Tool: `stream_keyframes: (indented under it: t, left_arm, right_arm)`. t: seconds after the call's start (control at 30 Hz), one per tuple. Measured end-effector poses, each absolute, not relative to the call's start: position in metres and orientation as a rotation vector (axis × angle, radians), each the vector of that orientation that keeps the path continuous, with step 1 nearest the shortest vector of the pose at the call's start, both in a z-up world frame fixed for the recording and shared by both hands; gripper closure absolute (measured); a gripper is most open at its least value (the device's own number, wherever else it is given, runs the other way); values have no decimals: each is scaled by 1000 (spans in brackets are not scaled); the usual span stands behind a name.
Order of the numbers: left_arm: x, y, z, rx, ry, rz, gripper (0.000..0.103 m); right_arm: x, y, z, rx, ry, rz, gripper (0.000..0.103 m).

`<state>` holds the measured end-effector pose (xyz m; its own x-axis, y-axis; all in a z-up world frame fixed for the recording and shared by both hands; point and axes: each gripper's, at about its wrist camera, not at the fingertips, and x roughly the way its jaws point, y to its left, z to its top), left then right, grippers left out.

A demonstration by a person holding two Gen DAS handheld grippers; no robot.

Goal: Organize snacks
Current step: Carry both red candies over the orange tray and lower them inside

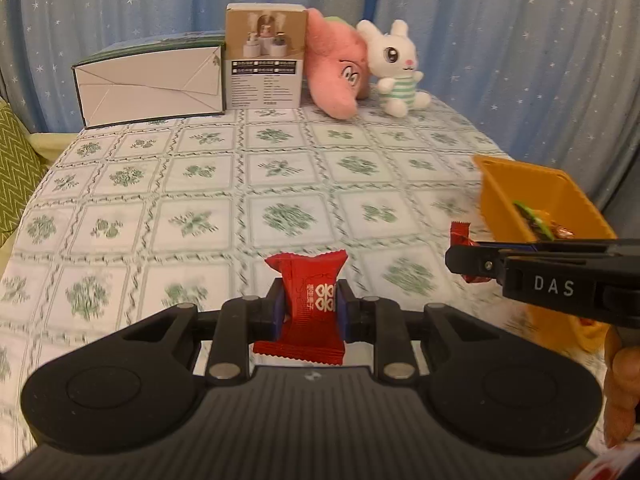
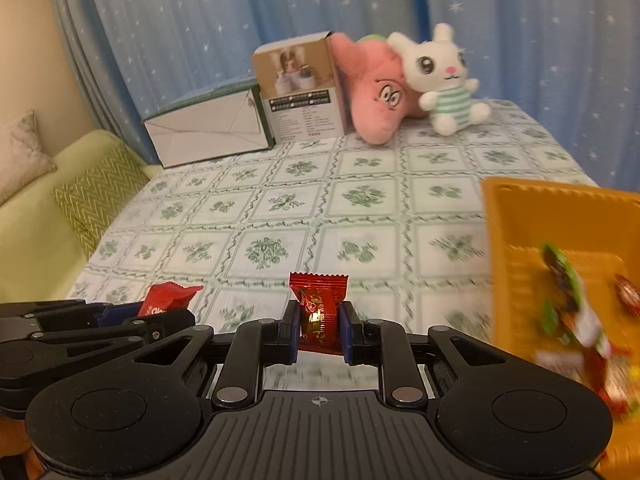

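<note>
Upright, each claw [image 1: 309,312] [image 2: 319,330] pinches 1 red candy [image 1: 308,304] [image 2: 318,312] lengthwise vertical

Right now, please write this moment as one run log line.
left gripper: shut on red wrapped candy | right gripper: shut on dark red wrapped candy | orange plastic tray: holds snacks

Blue curtains [image 1: 500,40] sprinkled with white stars hang across the whole back of the room. The worktop [image 1: 248,184] wears a white cloth printed with green floral squares. To its left stands a pale green sofa [image 2: 36,240] with a zigzag cushion [image 2: 96,200], against a cream wall [image 2: 36,40].
</note>
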<state>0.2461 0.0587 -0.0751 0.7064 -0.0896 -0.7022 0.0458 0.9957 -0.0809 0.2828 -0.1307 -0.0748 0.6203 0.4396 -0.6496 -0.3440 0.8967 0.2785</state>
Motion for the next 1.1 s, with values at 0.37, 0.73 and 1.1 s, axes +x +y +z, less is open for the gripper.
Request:
stream_keyframes:
  t: [0.37,0.73,1.1]
  left_arm:
    - [178,9,-41,-71,765,-119,80]
    - [148,-46,-11,-48,741,-213,80]
    - [143,-90,2,-20,730,-288,80]
  right_arm:
    - [203,-181,-38,182,776,354,83]
    - [163,-236,-13,163,769,248,83]
    - [150,-280,-1,174,751,160,83]
